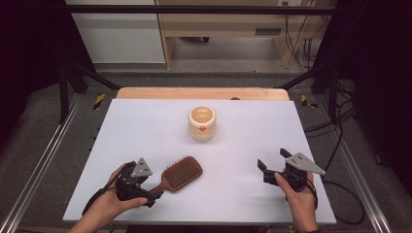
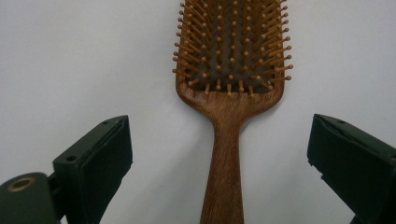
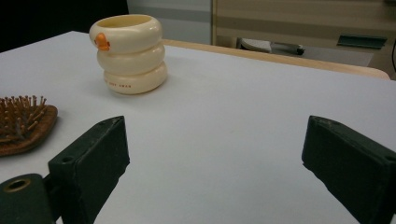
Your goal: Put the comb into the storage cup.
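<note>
A wooden paddle hairbrush (image 1: 180,173) lies bristles up on the white table (image 1: 252,131), near the front left. My left gripper (image 1: 151,190) is open. In the left gripper view its jaws stand wide on either side of the brush handle (image 2: 225,158) without touching it, and the bristled head (image 2: 231,42) lies beyond them. A cream ridged cup (image 1: 202,123) with an orange mark stands upright at the table's middle back. My right gripper (image 1: 272,158) is open at the front right with nothing between its jaws. The right gripper view looks towards the cup (image 3: 129,53) and the brush head (image 3: 23,123).
The white sheet lies on a wooden tabletop whose far edge (image 1: 201,93) shows behind the cup. Black frame posts (image 1: 65,73) stand at both sides. Cables (image 1: 340,145) trail on the floor to the right. Pale wooden furniture (image 1: 218,29) stands beyond the table.
</note>
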{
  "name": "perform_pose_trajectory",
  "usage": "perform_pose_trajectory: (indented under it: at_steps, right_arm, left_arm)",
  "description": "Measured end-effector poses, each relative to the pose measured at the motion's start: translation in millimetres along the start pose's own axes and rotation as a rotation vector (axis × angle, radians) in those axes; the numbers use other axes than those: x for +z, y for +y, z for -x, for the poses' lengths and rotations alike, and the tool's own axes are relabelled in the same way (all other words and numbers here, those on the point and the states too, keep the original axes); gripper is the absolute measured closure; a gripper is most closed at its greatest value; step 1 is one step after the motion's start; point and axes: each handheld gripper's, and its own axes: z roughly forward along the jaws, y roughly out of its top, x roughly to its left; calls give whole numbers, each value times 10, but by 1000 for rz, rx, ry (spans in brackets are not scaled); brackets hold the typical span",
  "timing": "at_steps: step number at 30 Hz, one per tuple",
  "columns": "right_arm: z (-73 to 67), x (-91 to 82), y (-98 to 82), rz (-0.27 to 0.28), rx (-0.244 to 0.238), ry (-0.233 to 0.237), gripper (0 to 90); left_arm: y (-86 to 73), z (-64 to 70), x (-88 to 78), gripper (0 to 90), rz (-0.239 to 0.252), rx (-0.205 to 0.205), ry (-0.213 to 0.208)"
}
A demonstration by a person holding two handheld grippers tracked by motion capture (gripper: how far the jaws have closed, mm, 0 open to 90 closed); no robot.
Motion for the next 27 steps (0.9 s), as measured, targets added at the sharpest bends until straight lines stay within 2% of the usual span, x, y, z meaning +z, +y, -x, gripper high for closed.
perform_pose_trajectory:
  at_steps: [2,5,14,17,20,22,27]
  right_arm:
    - [1,0,-1,-1,1,-3,76]
    - [1,-5,3,1,8,-3,76]
    - [-2,5,-3,-4,3,-2,76]
    - [1,10,-7,-6,8,0,77]
    - [-1,10,-7,-10,7,4,77]
    - [-2,13,-9,-11,5,4,77]
    - [0,19,-14,-15,7,7,77]
  left_arm:
    - [3,0,16,68,-44,7,-22]
    - [9,10,34,75,-98,35,-33]
    - [7,-3,92,128,-134,23,-46]
    - [22,-1,112,184,-149,26,-53]
    - [61,-13,126,260,-152,10,-49]
    - [95,-18,145,309,-160,11,-64]
    - [171,-7,223,396,-201,26,-67]
